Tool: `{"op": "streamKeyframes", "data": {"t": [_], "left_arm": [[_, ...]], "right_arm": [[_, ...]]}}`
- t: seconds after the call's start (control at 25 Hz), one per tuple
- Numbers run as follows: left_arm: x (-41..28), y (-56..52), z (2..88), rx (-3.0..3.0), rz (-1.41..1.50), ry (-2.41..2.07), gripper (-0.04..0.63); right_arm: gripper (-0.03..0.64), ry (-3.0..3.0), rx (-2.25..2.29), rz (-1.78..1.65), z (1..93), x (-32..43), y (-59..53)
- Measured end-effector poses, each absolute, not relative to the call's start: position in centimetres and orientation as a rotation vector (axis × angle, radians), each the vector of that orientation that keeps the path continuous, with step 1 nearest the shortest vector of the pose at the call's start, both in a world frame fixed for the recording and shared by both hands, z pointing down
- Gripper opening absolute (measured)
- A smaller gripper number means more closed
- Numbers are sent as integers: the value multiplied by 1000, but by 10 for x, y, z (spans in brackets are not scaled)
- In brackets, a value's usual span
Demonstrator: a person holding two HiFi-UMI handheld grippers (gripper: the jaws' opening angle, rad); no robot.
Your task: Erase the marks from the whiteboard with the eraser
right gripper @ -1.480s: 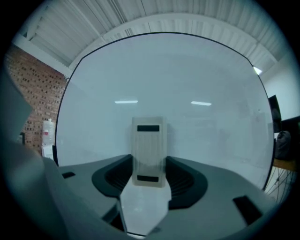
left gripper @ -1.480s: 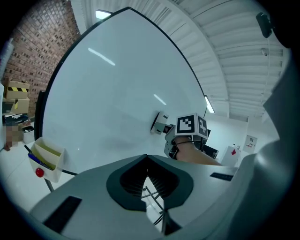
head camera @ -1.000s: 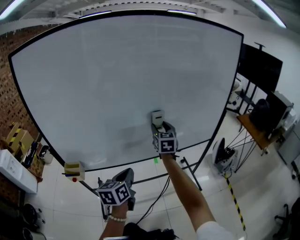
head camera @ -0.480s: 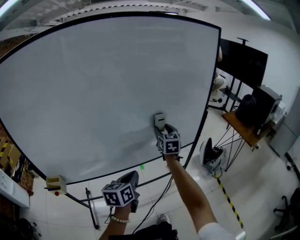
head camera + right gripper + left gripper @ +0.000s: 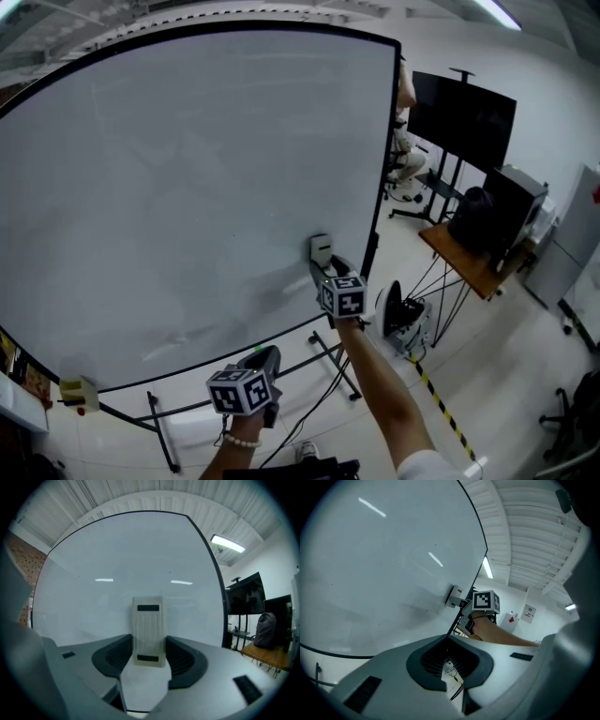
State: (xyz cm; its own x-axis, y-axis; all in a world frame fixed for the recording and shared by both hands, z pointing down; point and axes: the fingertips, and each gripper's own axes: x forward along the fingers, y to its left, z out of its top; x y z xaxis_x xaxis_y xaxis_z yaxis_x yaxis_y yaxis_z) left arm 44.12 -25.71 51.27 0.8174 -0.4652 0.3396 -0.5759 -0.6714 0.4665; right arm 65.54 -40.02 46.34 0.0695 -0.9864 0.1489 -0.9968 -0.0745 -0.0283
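The big whiteboard (image 5: 187,169) fills the head view, with only faint smears low down. A pale eraser (image 5: 321,248) is pressed flat on its lower right part, close to the black right frame. My right gripper (image 5: 328,267) is shut on the eraser (image 5: 149,632), which stands upright between the jaws against the whiteboard (image 5: 117,559). My left gripper (image 5: 265,361) hangs lower, off the board, jaws together with nothing between them. In the left gripper view, the left gripper (image 5: 449,667) looks up at the eraser (image 5: 453,595) and the whiteboard (image 5: 384,550).
A dark screen on a stand (image 5: 464,122) is right of the board. A wooden table (image 5: 464,258) carries a dark backpack (image 5: 473,211). Yellow-black tape (image 5: 441,408) runs across the floor. The board's stand legs (image 5: 333,361) and a small yellow box (image 5: 77,392) sit below the board.
The eraser in my right gripper has slid right along the board, closer to its right frame. The head view has swung right. The left gripper has hardly moved.
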Motion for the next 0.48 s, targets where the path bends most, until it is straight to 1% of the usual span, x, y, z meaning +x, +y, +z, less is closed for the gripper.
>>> {"op": "streamKeyframes", "data": {"t": [0.24,0.48], "left_arm": [[509,-264,518,2444,291,-717,-12],[554,-265,520,2466,338,-689,-11]], "right_arm": [[249,-2063,2235,174,467,725,-403],[249,-2033,2308,256,477,801,-397]]}}
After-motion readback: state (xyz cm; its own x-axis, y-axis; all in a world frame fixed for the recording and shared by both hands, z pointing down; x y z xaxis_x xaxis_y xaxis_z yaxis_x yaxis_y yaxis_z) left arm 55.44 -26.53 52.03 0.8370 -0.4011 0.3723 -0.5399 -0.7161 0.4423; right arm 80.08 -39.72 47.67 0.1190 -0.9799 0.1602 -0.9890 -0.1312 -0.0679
